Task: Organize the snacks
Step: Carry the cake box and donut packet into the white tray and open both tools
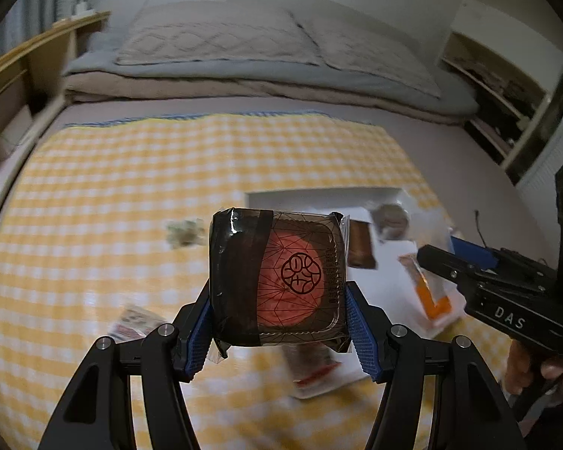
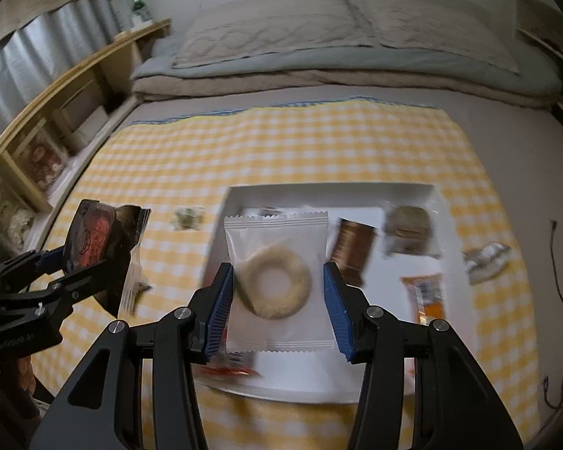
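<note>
Left gripper (image 1: 281, 322) pinches a square dark glossy snack pack (image 1: 277, 277), crinkly film with a red disc and round emblem, blue ribbed pads (image 1: 360, 333) pressed on both its sides, held up above the yellow-white checked cloth (image 1: 131, 172). Right gripper (image 2: 277, 292) clamps a clear flat sachet (image 2: 277, 281) with serrated ends and a pale ring-shaped biscuit inside, pads on both its edges, over the white shallow tray (image 2: 319, 193).

Right wrist view only: full tray layout, with a brown striped bar (image 2: 353, 251), a grey-brown round packet (image 2: 409, 232) and an orange stick pack (image 2: 426, 292) inside, plus a silvery wrapper (image 2: 486, 258) on the cloth right of the tray and a small greenish packet (image 2: 187, 219) to its left. Left wrist view only: a fingers-wrapped handle of the right tool at its right edge, and a blurred printed packet (image 1: 135, 322) at lower left. Folded grey bedding (image 1: 244, 75) at the back in both.
</note>
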Tool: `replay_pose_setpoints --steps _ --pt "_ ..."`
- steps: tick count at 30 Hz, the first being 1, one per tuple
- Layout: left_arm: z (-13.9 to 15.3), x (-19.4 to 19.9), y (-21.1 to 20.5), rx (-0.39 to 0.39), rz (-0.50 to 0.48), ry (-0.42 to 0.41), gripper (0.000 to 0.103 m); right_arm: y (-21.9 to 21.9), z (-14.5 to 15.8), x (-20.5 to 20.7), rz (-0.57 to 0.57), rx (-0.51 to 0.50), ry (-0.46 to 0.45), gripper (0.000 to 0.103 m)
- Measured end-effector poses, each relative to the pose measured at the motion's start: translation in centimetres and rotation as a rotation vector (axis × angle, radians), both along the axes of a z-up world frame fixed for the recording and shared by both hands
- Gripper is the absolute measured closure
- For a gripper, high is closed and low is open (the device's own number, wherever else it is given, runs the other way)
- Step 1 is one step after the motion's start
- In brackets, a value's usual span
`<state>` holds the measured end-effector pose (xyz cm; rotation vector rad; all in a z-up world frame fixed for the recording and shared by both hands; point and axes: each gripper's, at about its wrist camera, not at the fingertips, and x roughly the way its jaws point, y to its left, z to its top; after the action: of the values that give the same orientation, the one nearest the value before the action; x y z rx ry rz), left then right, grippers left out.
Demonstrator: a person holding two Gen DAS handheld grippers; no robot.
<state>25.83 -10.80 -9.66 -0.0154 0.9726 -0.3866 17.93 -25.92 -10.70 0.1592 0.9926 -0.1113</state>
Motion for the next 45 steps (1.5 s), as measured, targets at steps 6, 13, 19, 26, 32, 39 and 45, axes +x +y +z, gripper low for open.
replay_pose_setpoints --steps 6,13,19,26,32,39,45 --pt "-1.8 0.4 -3.1 -0.039 -0.026 0.062 0.041 -3.9 -0.9 -2.0 -0.054 -0.010 0.025 0.054" --pt "-6.0 2.5 -4.8 -0.124 -0.024 0.202 0.041 -7.3 -2.4 -3.6 -0.097 -0.015 0.071 0.054" --pt "-9.3 4.5 -6.2 -0.214 0.012 0.314 0.041 -9.4 -4.2 -4.1 -0.122 -0.001 0.129 0.054" --pt "-13.0 6.3 -7.2 -0.257 0.032 0.427 0.041 -9.6 -6.1 -3.5 -0.097 0.006 0.195 0.054" --pt "-15.9 8.2 -7.2 -0.281 0.090 0.484 0.041 -9.1 -6.6 -2.9 -0.073 0.016 0.209 0.054" --pt "-16.1 10.2 -6.5 -0.269 0.123 0.445 0.041 -9.1 -7.3 -2.4 -0.073 0.020 0.232 0.054" --pt "-14.9 9.6 -6.9 -0.250 0.084 0.399 0.021 -9.7 -7.5 -2.4 -0.084 0.032 0.228 0.048"
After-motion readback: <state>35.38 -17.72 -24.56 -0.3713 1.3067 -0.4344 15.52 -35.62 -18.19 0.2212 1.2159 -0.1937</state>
